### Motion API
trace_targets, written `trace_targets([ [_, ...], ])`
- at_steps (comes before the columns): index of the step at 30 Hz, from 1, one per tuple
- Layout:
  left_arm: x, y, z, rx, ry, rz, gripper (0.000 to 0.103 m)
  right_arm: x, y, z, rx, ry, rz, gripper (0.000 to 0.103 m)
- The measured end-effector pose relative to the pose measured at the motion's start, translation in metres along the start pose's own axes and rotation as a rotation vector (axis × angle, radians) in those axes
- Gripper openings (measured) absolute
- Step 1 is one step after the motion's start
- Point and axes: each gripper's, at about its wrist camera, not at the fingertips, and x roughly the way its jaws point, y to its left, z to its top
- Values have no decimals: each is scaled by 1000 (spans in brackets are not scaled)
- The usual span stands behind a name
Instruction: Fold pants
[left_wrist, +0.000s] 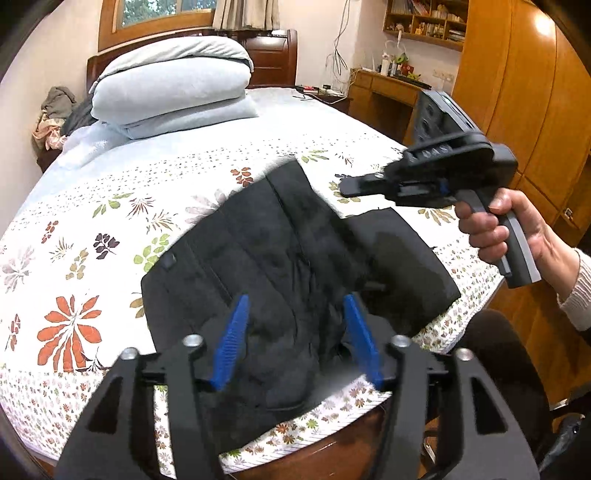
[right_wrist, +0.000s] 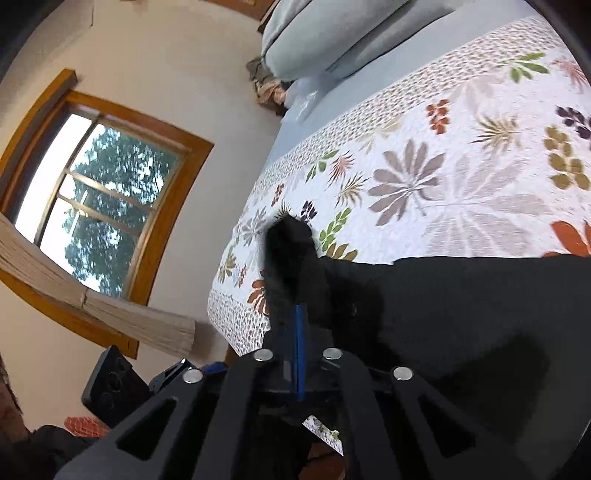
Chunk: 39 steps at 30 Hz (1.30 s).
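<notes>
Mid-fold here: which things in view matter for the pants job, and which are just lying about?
Job:
- black fabric pants, folded on the floral quilt
- left gripper, open above them
- right gripper, shut, nothing visibly held

Lying about:
- stacked pale blue folded duvet
- crumpled clothes heap
- wooden desk

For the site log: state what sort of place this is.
A home bedroom, most likely: a bed with a floral quilt, folded bedding stacked by the wooden headboard, and a tall wooden wardrobe beside it.
</notes>
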Motion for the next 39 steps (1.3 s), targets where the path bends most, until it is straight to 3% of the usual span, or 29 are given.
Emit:
trace_targets([
  [1, 1, 4, 0, 3, 3, 10, 63, -3, -4, -2, -3, 0, -41, 0],
  [2, 7, 5, -1, 1, 10, 24, 63, -5, -8, -5, -1, 13, -48, 8],
  [4, 13, 22, -6, -39, 25, 47, 63, -6, -24, -9, 40, 25, -83, 38],
  [5, 15, 32, -10, -70, 37, 59, 63, -6, -29, -10, 49, 20, -98, 64],
  [6, 16, 38, -11, -90, 43, 65, 63, -5, -37, -11, 56, 30, -94, 74],
  [10, 18, 64, -18, -166, 63, 102, 63, 1, -59, -13, 98, 30, -55, 75],
  [13, 26, 79, -23, -194, 75, 124, 63, 18, -70, -12, 103, 68, -60, 83],
  [18, 40, 94, -33, -230, 112, 150, 63, 45, -71, -9, 74, 98, -19, 83],
  [23, 48, 106, -40, -260, 131, 153, 64, 79, -55, -9, 13, 198, 28, 78],
  [25, 50, 108, -42, -264, 135, 153, 65, 92, -50, -9, -24, 222, -2, 67],
  [27, 53, 108, -43, -261, 138, 153, 69, 98, -51, -9, -32, 233, -23, 39],
  [30, 64, 107, -47, -235, 167, 166, 72, 98, -56, -10, -20, 238, -13, 18],
  [34, 73, 108, -54, -240, 187, 172, 79, 87, -44, -14, -63, 209, 9, 12],
  [39, 71, 112, -52, -265, 186, 154, 79, 66, -27, -15, -80, 177, 28, 12],
])
